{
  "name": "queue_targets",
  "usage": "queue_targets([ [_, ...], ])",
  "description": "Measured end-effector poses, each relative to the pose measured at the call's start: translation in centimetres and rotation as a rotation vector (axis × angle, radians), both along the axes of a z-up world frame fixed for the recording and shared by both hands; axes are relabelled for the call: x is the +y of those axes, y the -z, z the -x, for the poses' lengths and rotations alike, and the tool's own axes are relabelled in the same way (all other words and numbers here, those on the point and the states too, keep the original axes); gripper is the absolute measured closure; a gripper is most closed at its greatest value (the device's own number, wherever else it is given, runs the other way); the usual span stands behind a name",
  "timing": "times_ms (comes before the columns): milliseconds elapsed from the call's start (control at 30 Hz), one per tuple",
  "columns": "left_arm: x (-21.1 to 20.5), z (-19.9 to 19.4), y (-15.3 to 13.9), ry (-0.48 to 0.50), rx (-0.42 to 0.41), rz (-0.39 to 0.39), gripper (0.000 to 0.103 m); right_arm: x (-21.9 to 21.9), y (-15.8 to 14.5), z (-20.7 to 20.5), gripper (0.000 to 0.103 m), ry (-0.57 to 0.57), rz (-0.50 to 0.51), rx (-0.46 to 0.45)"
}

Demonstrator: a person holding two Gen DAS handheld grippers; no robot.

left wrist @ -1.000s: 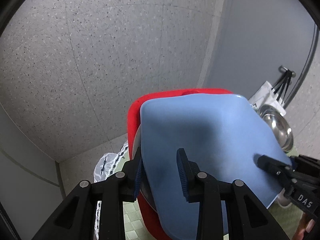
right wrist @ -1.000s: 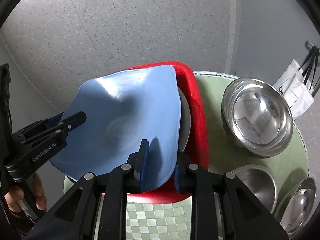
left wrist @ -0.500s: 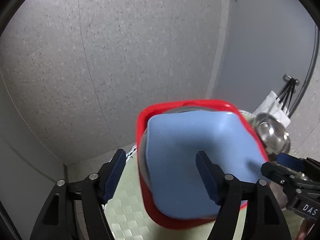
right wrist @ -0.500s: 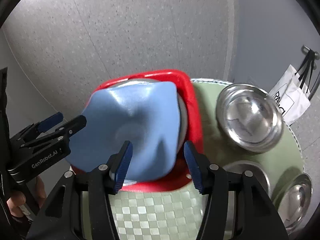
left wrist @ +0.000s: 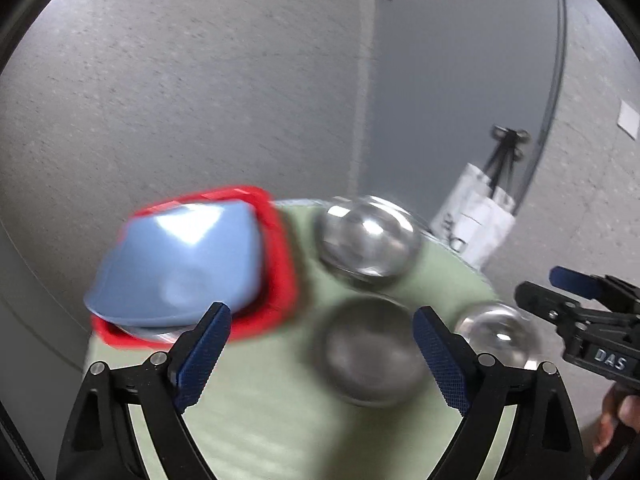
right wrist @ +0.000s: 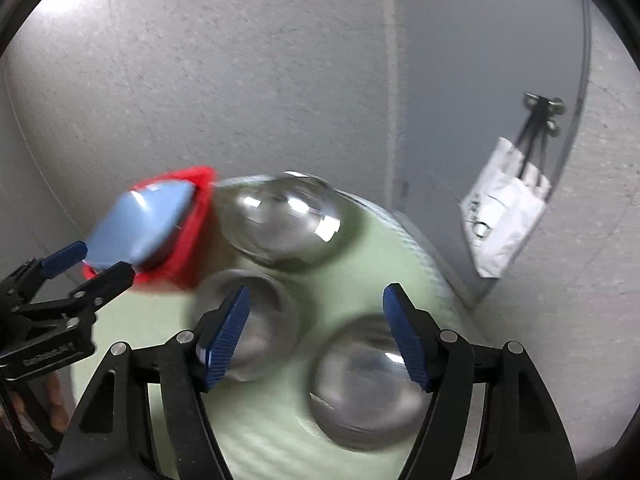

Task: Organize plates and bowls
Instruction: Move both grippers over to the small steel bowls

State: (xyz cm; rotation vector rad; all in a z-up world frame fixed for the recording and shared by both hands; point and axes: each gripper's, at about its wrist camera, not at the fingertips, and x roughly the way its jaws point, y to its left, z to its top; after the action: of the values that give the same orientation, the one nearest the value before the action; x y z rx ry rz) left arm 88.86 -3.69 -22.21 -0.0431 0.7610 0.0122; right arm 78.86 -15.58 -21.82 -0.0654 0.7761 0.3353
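Observation:
A blue square plate (left wrist: 180, 264) lies on a stack in a red square plate (left wrist: 280, 264) at the left of a round green table (left wrist: 260, 400); both plates also show in the right wrist view (right wrist: 144, 224). Three steel bowls stand to its right: a large one (left wrist: 368, 236) (right wrist: 280, 224), a middle one (left wrist: 368, 356) (right wrist: 248, 324) and a small one (left wrist: 500, 336) (right wrist: 368, 380). My left gripper (left wrist: 320, 356) is open and empty, above the table between plates and middle bowl. My right gripper (right wrist: 316, 332) is open and empty above the two nearer bowls.
A white tote bag (right wrist: 504, 212) hangs on a hook at the grey door on the right. The speckled floor lies beyond the table's far edge. The view is motion-blurred.
Both grippers let go of the blue plate, which now rests on the stack in the red plate. Both opened wide, drew back and swung right toward the bowls.

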Motion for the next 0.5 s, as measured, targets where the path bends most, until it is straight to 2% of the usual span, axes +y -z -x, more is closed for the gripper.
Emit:
queue_targets([
  [200,-7.7,-0.6,2.4,-0.007,0.089,0.021,0.014,-5.4,3.7,-1.3,0.032,-0.029,0.027,0.096],
  [400,-11.4,-2.1,3.9,-0.082,0.159,-0.01,0.014,-7.2,7.3,-2.1,0.032,-0.078,-0.003,0.195],
  [500,-12.6,-2.4,4.5,-0.108,0.187,-0.006,0.02,-7.5,8.6,-2.7,0.033,-0.108,-0.03,0.242],
])
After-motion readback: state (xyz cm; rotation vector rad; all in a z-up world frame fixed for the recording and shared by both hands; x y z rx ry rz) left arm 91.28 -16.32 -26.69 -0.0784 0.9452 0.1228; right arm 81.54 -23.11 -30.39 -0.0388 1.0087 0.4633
